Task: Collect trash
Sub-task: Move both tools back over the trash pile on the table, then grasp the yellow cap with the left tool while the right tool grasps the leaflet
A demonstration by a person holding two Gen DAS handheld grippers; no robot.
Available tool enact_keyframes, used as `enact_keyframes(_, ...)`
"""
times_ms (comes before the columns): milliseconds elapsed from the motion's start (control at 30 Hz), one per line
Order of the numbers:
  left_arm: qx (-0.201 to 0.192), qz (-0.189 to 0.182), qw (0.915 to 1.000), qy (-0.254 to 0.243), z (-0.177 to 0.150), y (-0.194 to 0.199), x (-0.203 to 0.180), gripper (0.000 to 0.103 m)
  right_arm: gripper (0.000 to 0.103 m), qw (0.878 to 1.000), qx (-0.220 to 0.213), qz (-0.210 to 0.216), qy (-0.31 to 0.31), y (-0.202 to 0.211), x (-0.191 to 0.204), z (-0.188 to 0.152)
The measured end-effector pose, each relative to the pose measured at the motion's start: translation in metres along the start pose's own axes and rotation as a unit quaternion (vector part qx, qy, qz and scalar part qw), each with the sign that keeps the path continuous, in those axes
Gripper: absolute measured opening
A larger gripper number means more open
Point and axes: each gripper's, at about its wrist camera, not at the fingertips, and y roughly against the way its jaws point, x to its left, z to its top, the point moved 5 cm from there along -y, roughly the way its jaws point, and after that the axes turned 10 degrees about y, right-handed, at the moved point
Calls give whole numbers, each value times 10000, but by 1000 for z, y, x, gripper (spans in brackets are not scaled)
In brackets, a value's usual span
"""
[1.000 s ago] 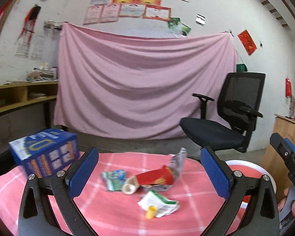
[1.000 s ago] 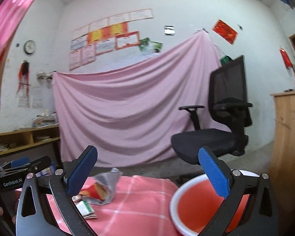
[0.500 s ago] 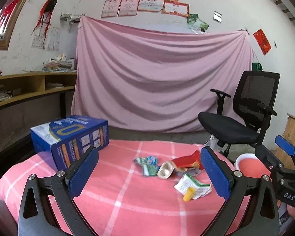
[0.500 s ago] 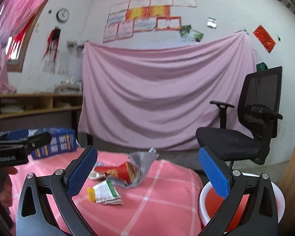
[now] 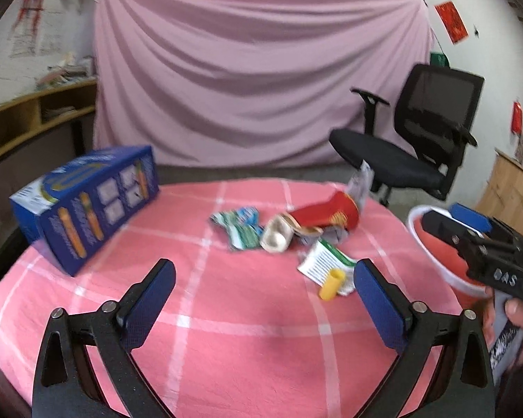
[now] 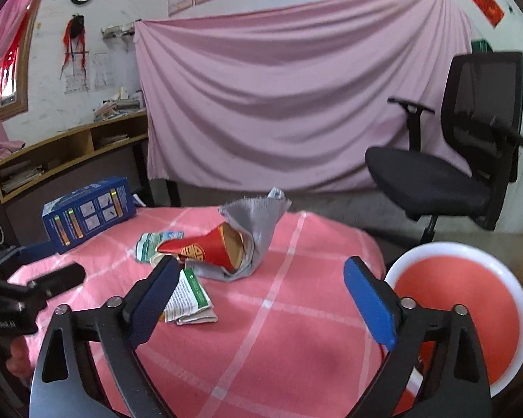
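A pile of trash lies mid-table: a crushed red paper cup (image 5: 326,213) (image 6: 212,250), a grey foil wrapper (image 6: 258,219), a green-blue wrapper (image 5: 239,226) (image 6: 153,242), a white crumpled cup (image 5: 277,238), and a folded white-green leaflet (image 5: 326,264) (image 6: 188,299) with a yellow tube (image 5: 331,284). A red basin with a white rim (image 6: 470,299) (image 5: 436,244) stands at the table's right edge. My left gripper (image 5: 261,296) is open and empty, short of the pile. My right gripper (image 6: 261,292) is open and empty, just before the leaflet.
A blue carton (image 5: 83,202) (image 6: 87,212) sits at the table's left. The round table has a pink checked cloth (image 5: 226,313). A black office chair (image 5: 418,146) stands behind it on the right, with a wooden shelf (image 6: 62,149) on the left wall.
Both grippers have tilted down and moved in over the table toward the trash pile. Both stay open and empty.
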Motion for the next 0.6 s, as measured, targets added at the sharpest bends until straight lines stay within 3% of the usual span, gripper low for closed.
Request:
enact_keyframes(100, 401, -234, 9989, -115, -5, -13, -8, 82, 85, 9998, 175, 125, -44, -6, 0, -2)
enact_keyframes(167, 680, -363, 9969, -153, -8, -21, -13, 72, 75, 9995, 252, 172, -58, -8, 0, -3)
enact_keyframes(333, 1362, -652, 9884, -134, -17, -43, -24, 55, 74, 9989, 405, 215, -89, -14, -1, -6)
enact_keyframes(433, 1562, -717, 9850, -149, -18, -50, -30, 49, 74, 9983, 514, 254, -122, -19, -2, -7)
enact_keyframes(600, 1778, -762, 9811, 21, -14, -60, -30, 27, 74, 9969, 707, 310, -149, -25, -2, -10)
